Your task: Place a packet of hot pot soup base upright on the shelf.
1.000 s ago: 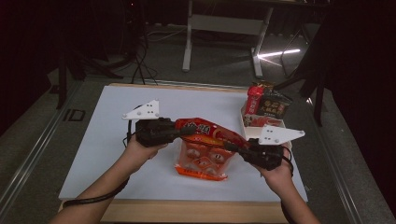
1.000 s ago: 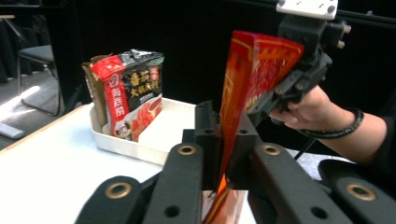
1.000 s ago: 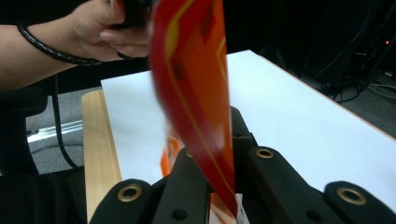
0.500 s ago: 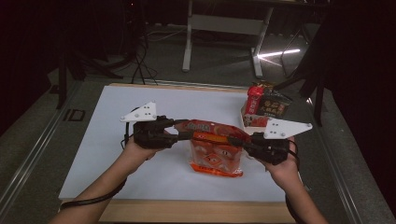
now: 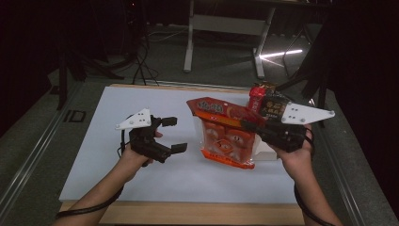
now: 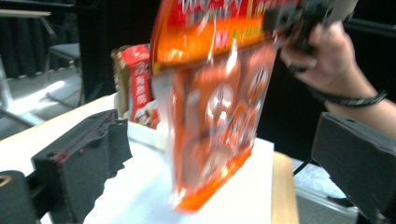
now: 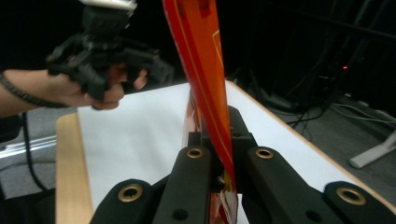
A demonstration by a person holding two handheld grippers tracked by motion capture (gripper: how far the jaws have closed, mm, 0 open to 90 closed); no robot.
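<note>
An orange snack bag (image 5: pixel 226 139) hangs upright over the white table top, its lower edge close to the surface. My right gripper (image 5: pixel 248 125) is shut on the bag's top edge, and the right gripper view shows the jaws pinching that edge (image 7: pixel 218 140). My left gripper (image 5: pixel 174 134) sits just left of the bag. Its jaws have just been opening and now stand wide with nothing between them. In the left gripper view the bag (image 6: pixel 215 107) hangs beyond the two black pads (image 6: pixel 88 154).
A white box (image 5: pixel 266 151) with a red packet (image 5: pixel 257 96) and a dark packet (image 5: pixel 273 107) stands at the back right, behind my right hand. The white table top (image 5: pixel 141 99) ends at a wooden front edge (image 5: pixel 188 214). Desk legs and cables stand on the floor beyond.
The left gripper let go of the bag, opened wide and drew back to the left. The right gripper rose and the bag swung from lying flat to hanging upright.
</note>
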